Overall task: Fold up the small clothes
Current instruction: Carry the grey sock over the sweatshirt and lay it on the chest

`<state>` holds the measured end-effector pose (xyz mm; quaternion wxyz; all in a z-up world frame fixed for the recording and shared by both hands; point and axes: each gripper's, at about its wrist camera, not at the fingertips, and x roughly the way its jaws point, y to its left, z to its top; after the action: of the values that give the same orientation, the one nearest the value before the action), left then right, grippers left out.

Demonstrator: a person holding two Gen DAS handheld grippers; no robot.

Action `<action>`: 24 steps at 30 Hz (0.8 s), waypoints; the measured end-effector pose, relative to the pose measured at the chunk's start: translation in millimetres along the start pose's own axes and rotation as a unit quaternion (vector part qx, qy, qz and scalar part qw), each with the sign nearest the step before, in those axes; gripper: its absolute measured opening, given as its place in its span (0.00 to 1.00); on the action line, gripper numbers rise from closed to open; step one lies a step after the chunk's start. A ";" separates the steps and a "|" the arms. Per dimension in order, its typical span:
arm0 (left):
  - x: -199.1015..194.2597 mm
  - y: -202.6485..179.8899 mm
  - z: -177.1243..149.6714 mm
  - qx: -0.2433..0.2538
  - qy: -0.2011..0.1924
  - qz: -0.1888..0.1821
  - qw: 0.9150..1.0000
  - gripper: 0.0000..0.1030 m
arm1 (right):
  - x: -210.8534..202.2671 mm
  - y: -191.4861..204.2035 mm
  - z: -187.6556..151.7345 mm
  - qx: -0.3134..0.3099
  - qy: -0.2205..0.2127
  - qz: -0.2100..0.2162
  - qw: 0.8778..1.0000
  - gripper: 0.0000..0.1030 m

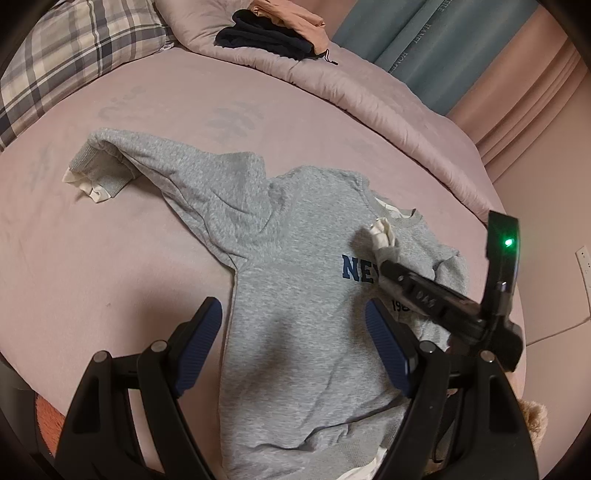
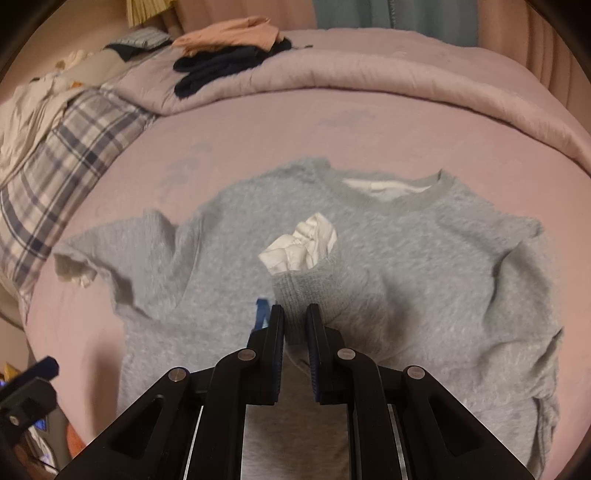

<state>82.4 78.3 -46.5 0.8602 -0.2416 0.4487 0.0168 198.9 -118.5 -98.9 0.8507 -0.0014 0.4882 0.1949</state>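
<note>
A small grey sweatshirt with blue letters lies face up on a pink bed; it also shows in the right wrist view. My right gripper is shut on the right sleeve's grey cuff, whose white inner cuff sticks out, and holds it over the chest. That gripper shows in the left wrist view above the letters. My left gripper is open and empty above the shirt's lower body. The other sleeve lies spread out to the left.
A rolled pink duvet lies along the back of the bed. Dark and peach folded clothes rest on it. A plaid pillow lies at the back left. A wall and curtains stand to the right.
</note>
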 end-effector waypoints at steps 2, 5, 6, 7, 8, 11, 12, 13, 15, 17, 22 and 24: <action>0.3 1.3 0.2 -0.001 0.001 0.000 1.000 0.78 | 4.5 3.5 -3.1 -0.005 0.008 0.000 1.000 0.13; 1.3 3.1 0.0 -0.004 0.003 0.000 1.000 0.78 | 9.5 4.5 -4.9 -0.005 0.019 0.001 1.000 0.13; 1.5 4.1 -0.4 -0.005 0.003 0.001 1.000 0.78 | 11.3 3.7 -5.2 -0.002 0.023 0.002 1.000 0.13; 2.0 4.8 -0.5 -0.006 0.004 0.001 1.000 0.78 | 12.6 3.3 -5.6 0.000 0.027 0.004 1.000 0.13; 2.4 5.8 -0.5 -0.007 0.005 0.001 1.000 0.78 | 14.4 2.3 -6.3 0.003 0.031 0.006 1.000 0.13; 3.2 7.4 -0.3 -0.009 0.006 0.002 1.000 0.78 | 17.9 0.8 -8.7 0.009 0.037 0.008 0.999 0.13; 3.3 7.9 0.0 -0.010 0.006 0.003 1.000 0.78 | 18.9 1.3 -9.1 0.009 0.039 0.008 0.999 0.13; 3.6 8.1 0.2 -0.010 0.007 0.003 1.000 0.78 | 18.8 2.0 -9.2 0.008 0.040 0.007 0.999 0.13; 4.5 8.3 0.4 -0.010 0.007 0.003 1.000 0.78 | 20.1 3.8 -9.9 0.007 0.041 0.005 0.999 0.13; 5.4 7.6 -0.1 -0.011 0.009 0.004 1.000 0.78 | 20.9 4.0 -11.5 0.010 0.041 0.004 0.999 0.13; 6.1 5.7 0.2 -0.006 0.012 0.008 1.000 0.78 | 18.4 -4.7 -14.0 0.035 0.043 0.030 0.998 0.19; 4.7 4.7 1.1 -0.004 0.009 0.008 1.000 0.78 | 16.1 -9.3 -14.3 0.046 0.053 0.052 0.996 0.24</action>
<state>84.9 82.0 -51.6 0.8548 -0.2421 0.4584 0.0231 197.3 -124.5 -121.5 0.8117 0.0527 0.5401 0.2157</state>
